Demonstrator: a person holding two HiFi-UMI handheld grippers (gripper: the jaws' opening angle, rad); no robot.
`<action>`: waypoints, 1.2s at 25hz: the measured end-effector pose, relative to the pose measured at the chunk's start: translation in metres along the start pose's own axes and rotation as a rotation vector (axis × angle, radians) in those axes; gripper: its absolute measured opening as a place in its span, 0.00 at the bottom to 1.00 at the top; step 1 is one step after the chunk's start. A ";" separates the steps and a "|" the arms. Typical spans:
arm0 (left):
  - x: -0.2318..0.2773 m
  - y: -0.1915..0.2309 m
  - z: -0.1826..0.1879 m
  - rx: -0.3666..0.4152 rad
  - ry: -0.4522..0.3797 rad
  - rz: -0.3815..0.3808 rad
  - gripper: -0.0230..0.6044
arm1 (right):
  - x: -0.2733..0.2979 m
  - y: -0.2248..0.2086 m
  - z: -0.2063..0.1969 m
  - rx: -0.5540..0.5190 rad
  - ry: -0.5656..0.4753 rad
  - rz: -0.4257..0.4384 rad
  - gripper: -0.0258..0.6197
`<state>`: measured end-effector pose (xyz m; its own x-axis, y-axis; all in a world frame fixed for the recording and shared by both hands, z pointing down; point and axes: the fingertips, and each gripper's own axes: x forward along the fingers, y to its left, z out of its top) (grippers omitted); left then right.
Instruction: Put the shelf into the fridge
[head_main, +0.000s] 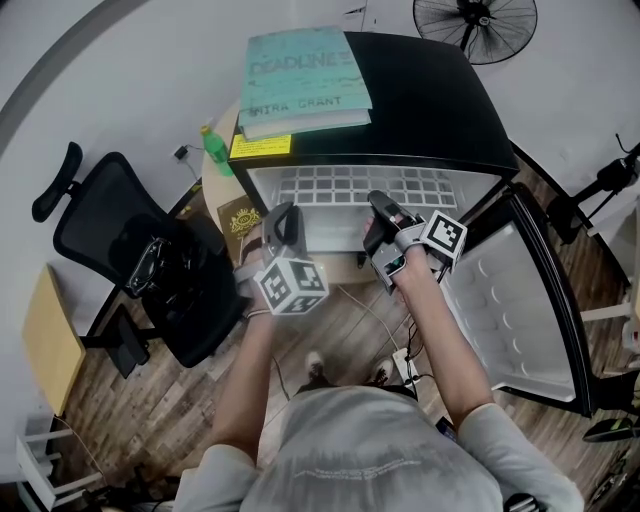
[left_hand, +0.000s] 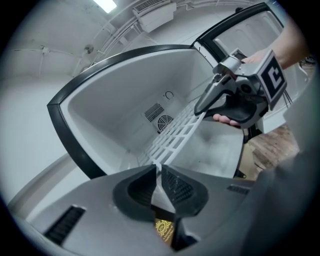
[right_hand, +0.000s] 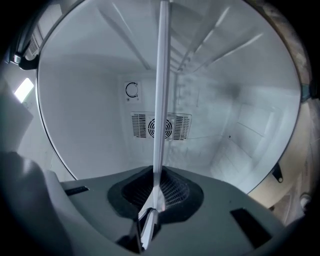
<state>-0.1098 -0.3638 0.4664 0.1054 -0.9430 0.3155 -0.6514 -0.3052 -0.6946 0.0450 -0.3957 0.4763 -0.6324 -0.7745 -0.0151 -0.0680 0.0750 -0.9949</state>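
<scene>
the shelf (head_main: 345, 186), a white plastic grid, sits partway inside the open fridge (head_main: 430, 110), with its rear part in the cavity and its front edge toward the person. the left gripper (head_main: 284, 222) has its fingers (left_hand: 181, 186) closed on the front edge near the left corner. the left gripper view shows the thin edge pinched between the pads with no gap. the right gripper (head_main: 380, 212) is clamped the same way further right. in the right gripper view the shelf runs edge-on as a thin white line from the fingers (right_hand: 172, 192) toward the round vent (right_hand: 161, 126) on the rear wall. the door (head_main: 520, 300) stands wide open at the right, clear of both hands.

the step in hand looks like the final slide rearward. whether both side edges already ride on the wall ledges (right_hand: 200, 45) cannot be told from here, so that is the first thing to check. both sides should sit on the same pair of ledges before any push. the two grippers should then advance together at equal pace, since one side leading would probably skew the grid and jam it against the walls. the push should run along the shelf's plane, not down on it, because a pinch on so thin an edge could slip or bend the plastic. the fingers are best opened only once the rear edge is close to the back wall.
</scene>
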 end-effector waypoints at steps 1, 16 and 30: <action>0.002 0.001 0.000 -0.003 0.005 0.004 0.10 | 0.002 0.000 0.001 -0.001 0.001 0.000 0.11; 0.013 -0.023 0.013 -0.022 -0.025 -0.053 0.09 | 0.016 -0.001 0.012 -0.012 -0.001 -0.010 0.11; -0.021 -0.010 0.023 -0.144 -0.063 -0.078 0.09 | -0.008 0.006 0.002 -0.216 -0.030 -0.057 0.14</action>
<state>-0.0880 -0.3438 0.4522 0.2032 -0.9251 0.3207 -0.7402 -0.3595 -0.5683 0.0516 -0.3904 0.4700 -0.6001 -0.7992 0.0340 -0.2683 0.1610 -0.9498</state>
